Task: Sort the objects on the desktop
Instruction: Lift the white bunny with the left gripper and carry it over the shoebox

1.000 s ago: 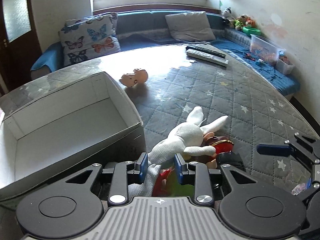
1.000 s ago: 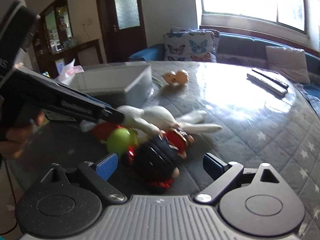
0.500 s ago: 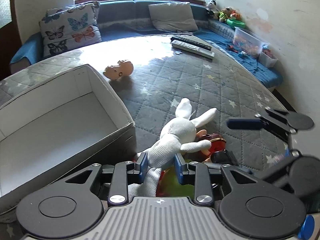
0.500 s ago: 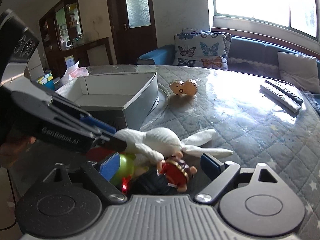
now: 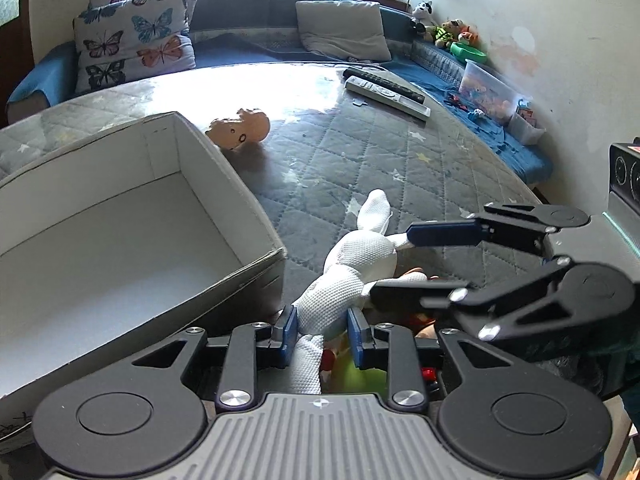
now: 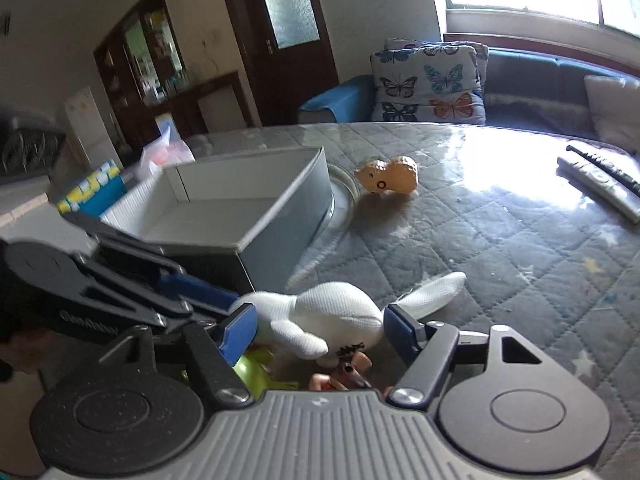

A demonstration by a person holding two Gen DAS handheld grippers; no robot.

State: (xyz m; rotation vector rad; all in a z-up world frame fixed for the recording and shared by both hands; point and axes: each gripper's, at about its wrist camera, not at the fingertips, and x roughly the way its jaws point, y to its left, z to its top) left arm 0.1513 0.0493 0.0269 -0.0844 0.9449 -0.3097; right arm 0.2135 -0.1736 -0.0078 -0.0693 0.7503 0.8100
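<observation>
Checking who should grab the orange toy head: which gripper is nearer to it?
Neither clearly. The left gripper and the right gripper both sit at the white rabbit, jaws closing around it, well short of the head.

White knit-cloth rabbit (image 5: 352, 264) on quilted table cover (image 5: 440, 168) under glossy film.

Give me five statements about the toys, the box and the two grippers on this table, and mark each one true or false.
1. The box has toys in it. False: nothing lies inside it.
2. The white plush rabbit lies on the table beside the box. True.
3. The left gripper has part of the rabbit between its fingers. True; its jaws are closing.
4. The orange doll head lies inside the box. False: it rests on the table beyond the box's corner.
5. The right gripper hovers over the remote controls. False: it is at the rabbit, jaws closing around its body.
</observation>
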